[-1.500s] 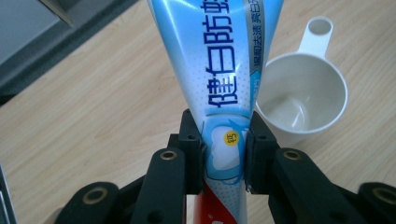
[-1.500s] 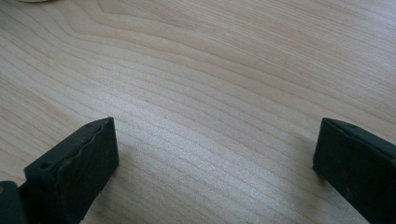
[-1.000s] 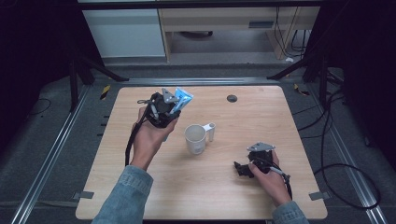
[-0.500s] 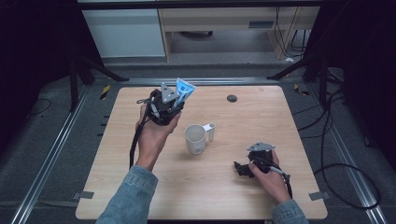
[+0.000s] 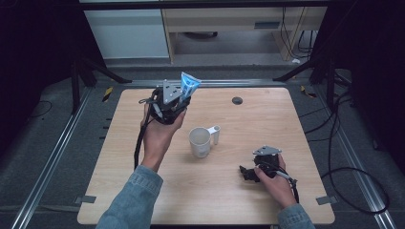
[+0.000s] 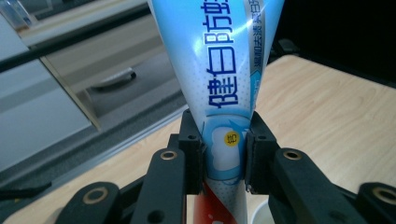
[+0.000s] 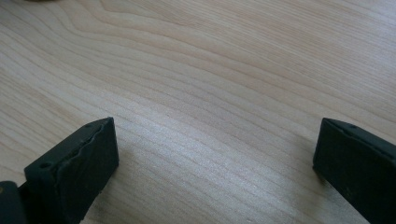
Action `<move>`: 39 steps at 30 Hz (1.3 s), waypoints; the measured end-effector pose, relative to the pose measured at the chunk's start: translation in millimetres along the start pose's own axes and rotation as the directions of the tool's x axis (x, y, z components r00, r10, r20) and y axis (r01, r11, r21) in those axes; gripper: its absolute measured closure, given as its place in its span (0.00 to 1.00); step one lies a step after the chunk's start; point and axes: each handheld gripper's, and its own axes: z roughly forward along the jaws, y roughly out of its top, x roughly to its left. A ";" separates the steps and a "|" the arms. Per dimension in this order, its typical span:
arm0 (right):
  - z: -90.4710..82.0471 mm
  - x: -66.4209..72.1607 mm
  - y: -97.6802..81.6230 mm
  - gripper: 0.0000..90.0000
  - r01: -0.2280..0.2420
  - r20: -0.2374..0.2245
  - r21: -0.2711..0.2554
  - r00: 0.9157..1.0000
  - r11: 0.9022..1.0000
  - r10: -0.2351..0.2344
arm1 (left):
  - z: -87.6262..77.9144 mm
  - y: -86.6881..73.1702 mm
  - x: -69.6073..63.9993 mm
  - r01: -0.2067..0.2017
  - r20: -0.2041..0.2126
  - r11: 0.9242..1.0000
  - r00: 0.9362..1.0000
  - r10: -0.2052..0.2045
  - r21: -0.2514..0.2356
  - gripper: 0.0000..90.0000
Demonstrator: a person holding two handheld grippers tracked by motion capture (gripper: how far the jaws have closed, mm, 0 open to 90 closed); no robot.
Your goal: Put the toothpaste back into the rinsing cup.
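The left gripper [image 6: 225, 161] pinches a blue-and-white toothpaste tube [image 6: 224, 70], its two black jaws pressed against the tube's narrower lower part. In the left gripper view the tube rises from between the jaws and widens toward its flat crimped end. Large blue Chinese characters run along its white face, reading 健白防蛀, with a narrow strip of smaller characters beside them, too small to read. A small yellow round badge with one character sits just between the jaws, and a patch of red shows on the tube below them.

In the high view the left gripper [image 5: 168, 102] is held up in the person's left hand [image 5: 160, 136] over the far left part of the wooden table [image 5: 296, 119], behind and to the left of the white mug [image 5: 200, 141]. The tube [image 5: 189, 84] sticks up and away from the gripper, tilted toward the far edge. The mug stands upright near the table's middle, its handle turned to the right.

The right gripper [image 5: 250, 172] rests low on the table in front of and to the right of the mug, well apart from it, in the person's right hand [image 5: 276, 179]. In the right gripper view its jaws stand spread wide with bare wood grain between them.

A small dark round spot [image 5: 237, 100] lies on the table behind and to the right of the mug.
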 end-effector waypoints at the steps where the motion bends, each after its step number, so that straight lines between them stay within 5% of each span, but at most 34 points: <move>1: -0.3 0.3 -0.1 0.00 -0.001 0.004 0.002 1.000 1.000 0.001 | 0.1 1.8 1.5 0.007 0.003 1.000 1.000 -0.007 -0.007 0.81; 12: 0.9 4.6 0.3 0.00 0.004 0.007 0.000 1.000 1.000 -0.004 | 1.6 12.3 -4.3 -0.008 0.013 0.998 1.000 0.009 -0.070 0.81; 28: 0.6 5.4 0.6 0.01 -0.009 0.004 0.000 1.000 1.000 0.009 | 7.3 0.3 -16.5 0.074 -0.036 0.982 0.996 -0.081 -0.176 0.81; 39: 0.5 4.9 0.6 0.00 -0.004 0.001 0.003 1.000 1.000 0.004 | -2.5 7.9 -34.4 0.078 -0.077 0.973 0.992 -0.097 -0.219 0.81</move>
